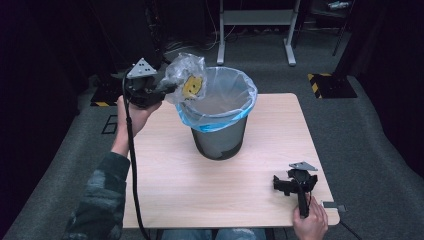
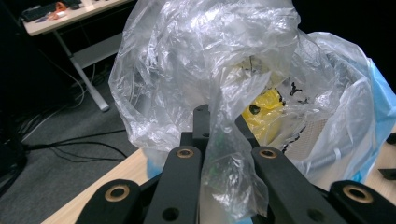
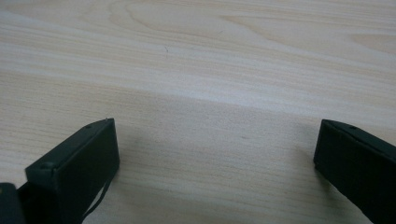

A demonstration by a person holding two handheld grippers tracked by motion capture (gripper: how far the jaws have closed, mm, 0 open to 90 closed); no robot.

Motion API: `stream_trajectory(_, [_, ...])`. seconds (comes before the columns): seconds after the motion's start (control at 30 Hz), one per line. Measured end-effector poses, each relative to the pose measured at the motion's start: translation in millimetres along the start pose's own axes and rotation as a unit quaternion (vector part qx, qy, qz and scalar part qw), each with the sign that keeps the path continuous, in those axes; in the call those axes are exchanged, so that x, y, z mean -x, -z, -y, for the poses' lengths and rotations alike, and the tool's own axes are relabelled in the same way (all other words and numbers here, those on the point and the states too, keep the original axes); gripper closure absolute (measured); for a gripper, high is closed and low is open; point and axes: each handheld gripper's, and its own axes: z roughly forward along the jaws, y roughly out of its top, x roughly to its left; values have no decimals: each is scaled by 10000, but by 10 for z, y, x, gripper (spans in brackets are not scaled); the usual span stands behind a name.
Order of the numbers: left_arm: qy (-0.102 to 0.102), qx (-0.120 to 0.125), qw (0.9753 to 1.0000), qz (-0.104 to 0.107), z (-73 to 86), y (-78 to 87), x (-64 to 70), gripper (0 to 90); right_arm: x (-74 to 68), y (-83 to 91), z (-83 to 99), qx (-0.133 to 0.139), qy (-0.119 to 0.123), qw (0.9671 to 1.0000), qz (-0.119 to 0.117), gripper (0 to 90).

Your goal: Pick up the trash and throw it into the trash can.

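Holding a crumpled clear plastic bag (image 1: 186, 75) with something yellow inside, the left gripper (image 1: 161, 88) has its jaws pinched on the film, just above the far-left rim of the waste bin (image 1: 220, 135). That bin, lined with a blue-edged bag, stands near the table's (image 1: 165, 195) far edge, about midway along it. Judging by this, the drop-off step is in hand: the next move calls for carrying the bag further over the opening, then releasing. Nothing blocks that path. The right gripper (image 1: 291, 185) rests near the table's near-right corner, jaws spread wide and empty.
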Motion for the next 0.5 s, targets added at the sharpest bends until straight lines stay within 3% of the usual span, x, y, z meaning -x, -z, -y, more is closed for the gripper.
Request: stream_trajectory(0.5, [50,-205,9996,210,-108,-655,201,854,-1,0,0,6,-15,10000,-7,0])
